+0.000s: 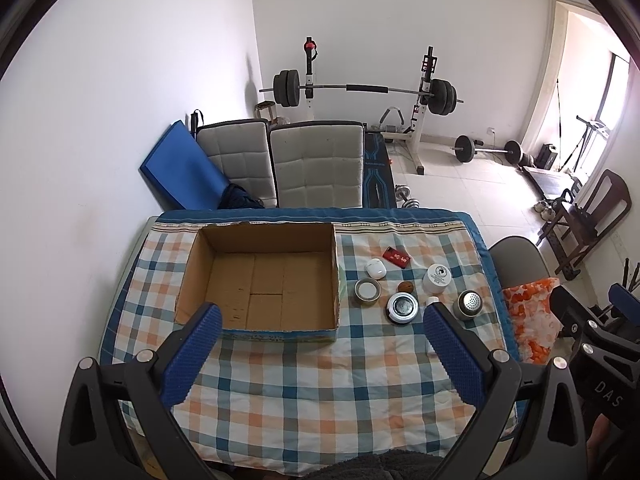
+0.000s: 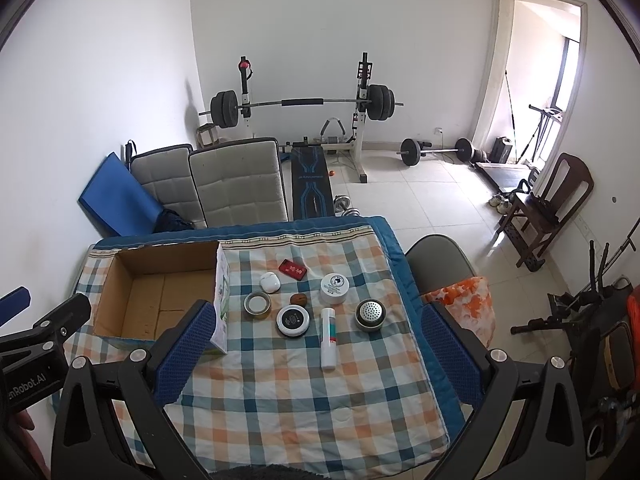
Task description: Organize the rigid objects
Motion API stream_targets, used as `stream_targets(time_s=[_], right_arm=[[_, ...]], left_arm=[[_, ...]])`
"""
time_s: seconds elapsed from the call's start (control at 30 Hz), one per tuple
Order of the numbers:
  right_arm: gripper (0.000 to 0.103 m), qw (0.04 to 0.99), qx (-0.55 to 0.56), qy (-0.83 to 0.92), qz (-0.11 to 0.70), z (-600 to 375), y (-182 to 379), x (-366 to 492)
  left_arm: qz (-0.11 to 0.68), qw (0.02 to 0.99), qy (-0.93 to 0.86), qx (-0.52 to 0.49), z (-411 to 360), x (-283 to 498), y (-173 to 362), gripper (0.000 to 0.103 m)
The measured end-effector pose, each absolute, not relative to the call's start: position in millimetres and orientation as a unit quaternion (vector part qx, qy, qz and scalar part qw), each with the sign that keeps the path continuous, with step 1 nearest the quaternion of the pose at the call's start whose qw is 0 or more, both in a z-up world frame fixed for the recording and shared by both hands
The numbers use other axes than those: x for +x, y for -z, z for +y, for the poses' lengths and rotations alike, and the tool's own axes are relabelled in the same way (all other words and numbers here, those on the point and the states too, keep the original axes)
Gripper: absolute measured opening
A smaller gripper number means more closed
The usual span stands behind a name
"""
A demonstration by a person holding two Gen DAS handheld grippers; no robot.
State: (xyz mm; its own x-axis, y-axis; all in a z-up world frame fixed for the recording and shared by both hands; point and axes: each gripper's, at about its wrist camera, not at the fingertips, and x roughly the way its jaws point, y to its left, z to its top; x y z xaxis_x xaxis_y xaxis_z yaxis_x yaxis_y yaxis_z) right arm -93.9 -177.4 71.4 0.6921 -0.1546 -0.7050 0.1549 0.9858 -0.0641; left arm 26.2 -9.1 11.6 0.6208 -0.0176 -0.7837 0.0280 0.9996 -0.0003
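Note:
An open, empty cardboard box [image 1: 264, 280] [image 2: 156, 296] sits on the left of a checkered tablecloth [image 1: 304, 384] [image 2: 296, 392]. Right of it lie several small objects: a red case [image 2: 293, 269], a white earbud case [image 2: 269, 282], a tape roll [image 2: 257, 303], a brown nut [image 2: 299, 299], a white jar [image 2: 334, 289], a round black-and-white disc [image 2: 293, 321], a white tube [image 2: 329, 338] and a metal strainer cup [image 2: 370, 315]. My left gripper [image 1: 322, 320] and right gripper [image 2: 316, 322] hover open and empty above the table's near side.
Two grey cushioned chairs [image 1: 316, 164] and a blue mat [image 1: 176, 168] stand behind the table. A grey chair with an orange-white bag [image 2: 464, 300] is at the table's right. A barbell rack [image 2: 304, 108], weights and a wooden chair [image 2: 552, 208] fill the room beyond.

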Motion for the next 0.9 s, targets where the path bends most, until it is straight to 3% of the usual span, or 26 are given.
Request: stream_targets(time_s=[0.27,0.47,0.9], right_arm=[[0.103,0.904,0.038,0.101,0.413,-194,-57,-64],[0.103,0.874,0.055,0.122,0.466,-225,-16,0],[0.102,0.736,0.077,0.14,0.658,-350,219,140]], left_arm=[[0.444,0.895,0.035,0.003,-19,71,15,0.103],[0.498,0.865,0.059,0.014,-44,147,72,0.103],[0.662,0.745,0.076,0.021,-152,249,276,0.103]])
